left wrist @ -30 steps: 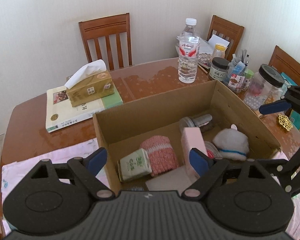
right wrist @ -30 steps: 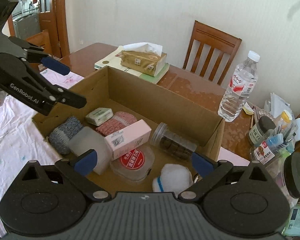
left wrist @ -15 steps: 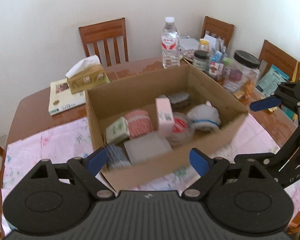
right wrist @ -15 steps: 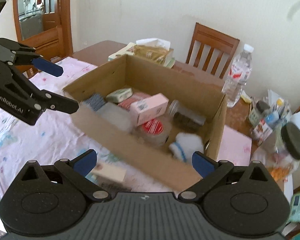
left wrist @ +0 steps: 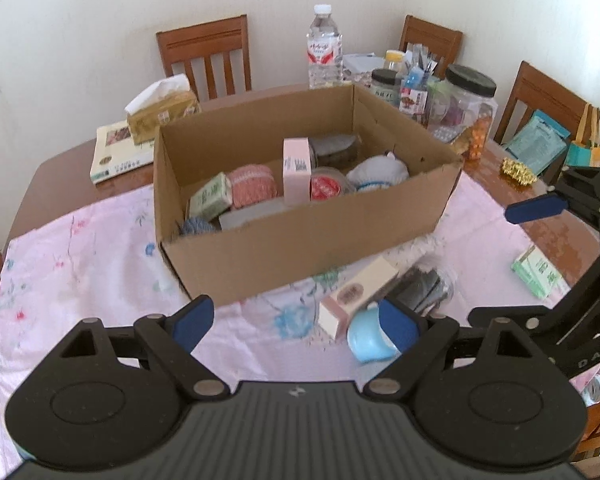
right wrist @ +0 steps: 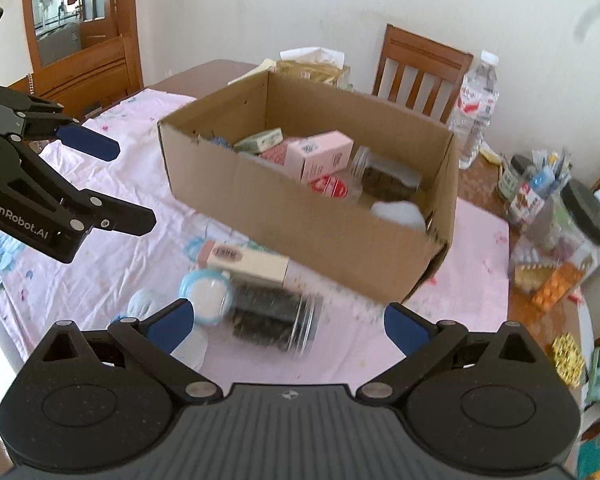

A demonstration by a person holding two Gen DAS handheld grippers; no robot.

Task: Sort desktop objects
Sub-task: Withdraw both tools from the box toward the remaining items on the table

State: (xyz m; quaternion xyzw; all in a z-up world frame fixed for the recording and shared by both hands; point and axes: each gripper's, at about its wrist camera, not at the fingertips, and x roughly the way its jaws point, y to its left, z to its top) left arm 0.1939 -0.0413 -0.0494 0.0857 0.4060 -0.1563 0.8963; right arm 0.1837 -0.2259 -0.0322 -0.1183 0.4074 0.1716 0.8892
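Both your grippers are empty with jaws spread wide: the left gripper (left wrist: 296, 320) hangs over the pink cloth (left wrist: 80, 264), the right gripper (right wrist: 286, 322) over the loose pile. The cardboard box (right wrist: 300, 216) sits beyond both sets of jaws, already holding several items.

Three things lie just ahead of your right jaws: a dark clear jar (right wrist: 274, 316) on its side in the gap between the fingertips, a blue-rimmed round piece (right wrist: 208, 298) touching it by the left fingertip, and a cream carton (right wrist: 246, 260) just past them, nearer the box. Seen from the left gripper, the same pile sits at its right fingertip.

I judge the next step is picking one up. Take the jar first: it likely rolls, so straddle its body across the round, not along its length, and close gently. Keep your left gripper aside so the two don't collide.
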